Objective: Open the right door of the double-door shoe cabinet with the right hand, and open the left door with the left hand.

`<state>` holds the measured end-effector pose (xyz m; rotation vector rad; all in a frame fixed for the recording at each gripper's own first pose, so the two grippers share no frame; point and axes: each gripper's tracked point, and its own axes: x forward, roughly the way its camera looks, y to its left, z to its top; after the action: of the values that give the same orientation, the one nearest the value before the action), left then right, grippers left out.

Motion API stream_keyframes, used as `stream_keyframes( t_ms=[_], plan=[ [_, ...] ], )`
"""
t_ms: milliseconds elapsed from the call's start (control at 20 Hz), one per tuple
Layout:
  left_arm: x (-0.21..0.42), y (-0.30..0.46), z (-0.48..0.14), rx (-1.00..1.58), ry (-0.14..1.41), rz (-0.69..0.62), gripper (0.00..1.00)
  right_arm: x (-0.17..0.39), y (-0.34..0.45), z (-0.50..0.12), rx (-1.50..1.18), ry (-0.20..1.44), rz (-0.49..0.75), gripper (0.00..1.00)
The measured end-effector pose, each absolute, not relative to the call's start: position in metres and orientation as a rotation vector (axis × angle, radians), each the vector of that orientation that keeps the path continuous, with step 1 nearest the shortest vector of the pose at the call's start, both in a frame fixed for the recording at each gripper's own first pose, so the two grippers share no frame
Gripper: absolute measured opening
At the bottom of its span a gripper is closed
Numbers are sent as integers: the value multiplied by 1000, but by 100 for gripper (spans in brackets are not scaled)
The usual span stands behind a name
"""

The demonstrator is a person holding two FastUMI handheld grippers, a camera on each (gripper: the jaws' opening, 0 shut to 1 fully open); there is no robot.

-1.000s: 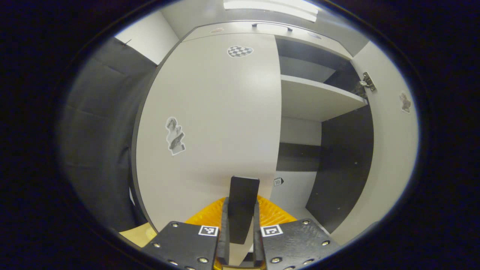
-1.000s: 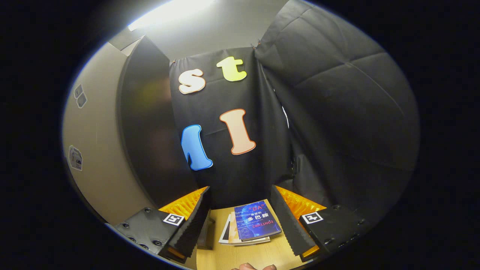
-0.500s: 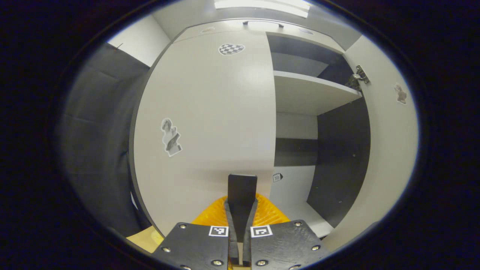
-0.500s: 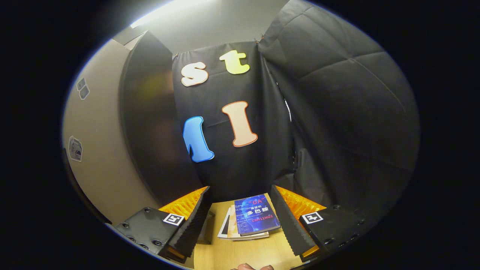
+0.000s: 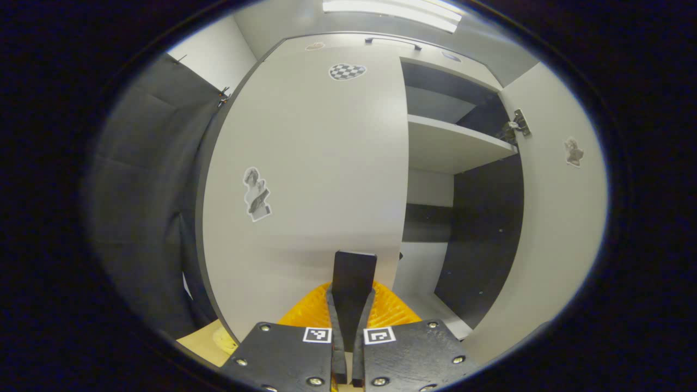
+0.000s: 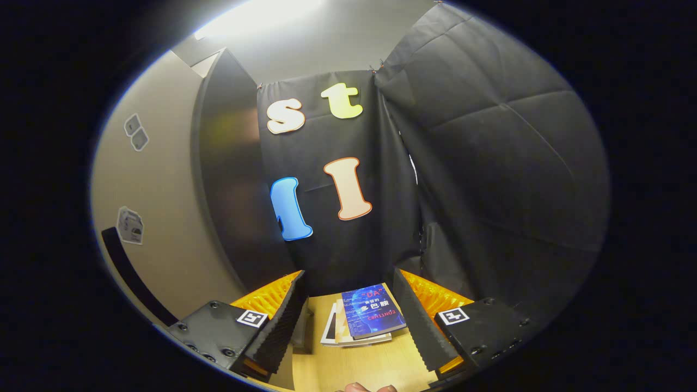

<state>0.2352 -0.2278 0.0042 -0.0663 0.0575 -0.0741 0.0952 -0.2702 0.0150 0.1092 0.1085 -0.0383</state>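
Your shoe cabinet (image 5: 348,41) stands with its right door (image 5: 561,218) swung wide, baring a pale shelf (image 5: 452,147) and dark inner wall, while the left door (image 5: 316,179) faces you, stickers on its pale front. In the left gripper view, your left hand-held gripper (image 5: 348,310) sits closed, its fingers pressed together on a thin dark upright piece at that door's inner edge. In the right gripper view, your right hand-held gripper (image 6: 348,316) gapes wide, holding nothing, above a stack of books (image 6: 365,321) lying on the wooden tabletop (image 6: 354,370), beside the cabinet.
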Motion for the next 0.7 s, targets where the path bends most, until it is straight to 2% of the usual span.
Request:
stream_keyframes(
  t_ms=[50,100,150,300,350,400,550,600,650,700],
  plan=[
    [234,-227,5,-72,60,-90,7,87,-267,16,104,104,-52,98],
    [235,-226,5,-77,63,-108,7,78,-265,16,97,101,-68,92],
    [235,-225,6,-78,64,-127,7,69,-261,15,93,106,-84,98],
    [240,-223,11,-77,69,-171,7,41,-247,14,100,114,-116,98],
    [241,-223,12,-78,70,-183,7,32,-240,15,103,114,-121,92],
    [242,-223,13,-80,72,-197,7,23,-234,17,100,109,-130,98],
    [242,-223,13,-70,70,-245,7,-5,-223,17,82,89,-160,98],
    [240,-224,14,-73,73,-259,7,-13,-219,15,80,87,-168,92],
    [240,-225,13,-79,73,-271,7,-20,-213,11,79,88,-168,98],
    [240,-226,15,-85,69,-279,7,-26,-208,8,80,92,-171,98]
  ],
)
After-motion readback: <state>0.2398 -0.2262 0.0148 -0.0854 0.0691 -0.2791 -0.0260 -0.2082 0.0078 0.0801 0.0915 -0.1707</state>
